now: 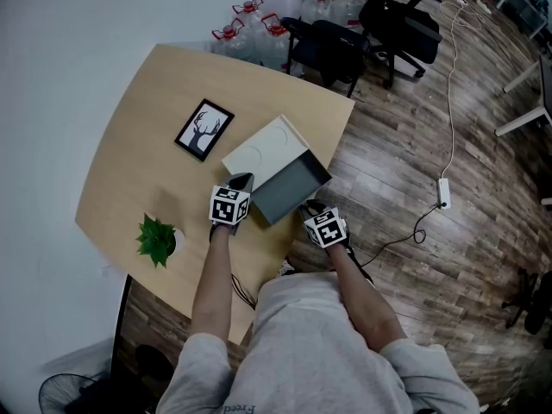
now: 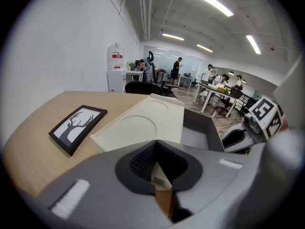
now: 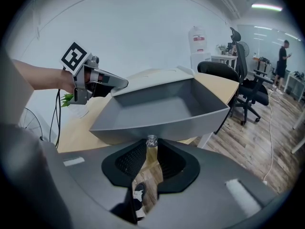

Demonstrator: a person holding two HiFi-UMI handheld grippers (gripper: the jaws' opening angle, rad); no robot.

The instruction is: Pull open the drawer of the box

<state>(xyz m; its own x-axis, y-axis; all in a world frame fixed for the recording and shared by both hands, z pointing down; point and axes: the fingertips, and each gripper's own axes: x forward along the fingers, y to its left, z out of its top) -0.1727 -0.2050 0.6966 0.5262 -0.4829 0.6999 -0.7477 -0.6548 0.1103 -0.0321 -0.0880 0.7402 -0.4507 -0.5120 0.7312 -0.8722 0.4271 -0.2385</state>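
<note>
Noted grey drawer drawn well out of cream box, front end overhanging near edge of worktop. Saw right gripper with fingers pinched narrow on small shiny knob at middle of drawer front. Saw left gripper with fingers closed together, nothing between, tip against box's near corner, likely bracing. Judged drawer light, stiff, thin-walled, empty inside. Judged box light too, apt to slide on smooth wood unless pinned. Judged knob the only sensible hold: small, round, probably slick, so firm squeeze and straight level pull wanted. Flagged tipping out as a risk with that much overhang. Counted task as nearly or fully done. Marked worktop as pale wood with curved edge, carrying framed deer print and small plant, both well apart from box. Marked room as open office: plank floor, white wall, black chairs, water jugs, cable with power strip on floor. Caught people far back in left gripper view.
</note>
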